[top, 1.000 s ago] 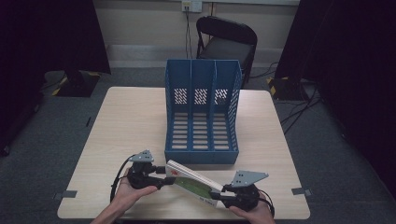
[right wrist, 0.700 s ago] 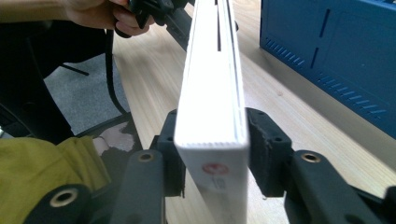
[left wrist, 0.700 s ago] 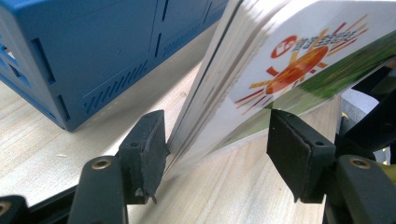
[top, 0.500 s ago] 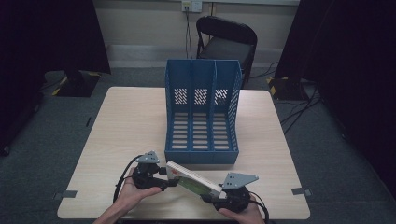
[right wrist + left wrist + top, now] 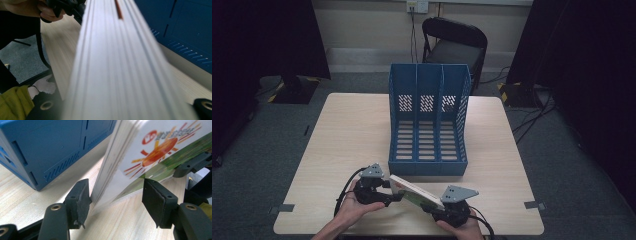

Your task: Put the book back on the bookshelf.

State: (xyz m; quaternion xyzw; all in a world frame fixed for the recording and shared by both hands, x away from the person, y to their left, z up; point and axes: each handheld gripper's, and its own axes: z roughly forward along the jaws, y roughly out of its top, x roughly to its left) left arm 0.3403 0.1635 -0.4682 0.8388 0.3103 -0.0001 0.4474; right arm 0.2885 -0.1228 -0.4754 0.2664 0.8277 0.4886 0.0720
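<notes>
Pale wooden table [image 5: 352,145], blue perforated plastic three-slot file rack [image 5: 428,120] at centre.
Just before the rack, a tilted, glossy white-and-green book [image 5: 416,191]: right gripper [image 5: 451,209] clamps it; left gripper [image 5: 115,202], jaws apart, straddles its corner.

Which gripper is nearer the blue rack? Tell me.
Left, narrowly. The left gripper sits just before the rack's front left corner; the right gripper lies farther back toward the table edge.
</notes>
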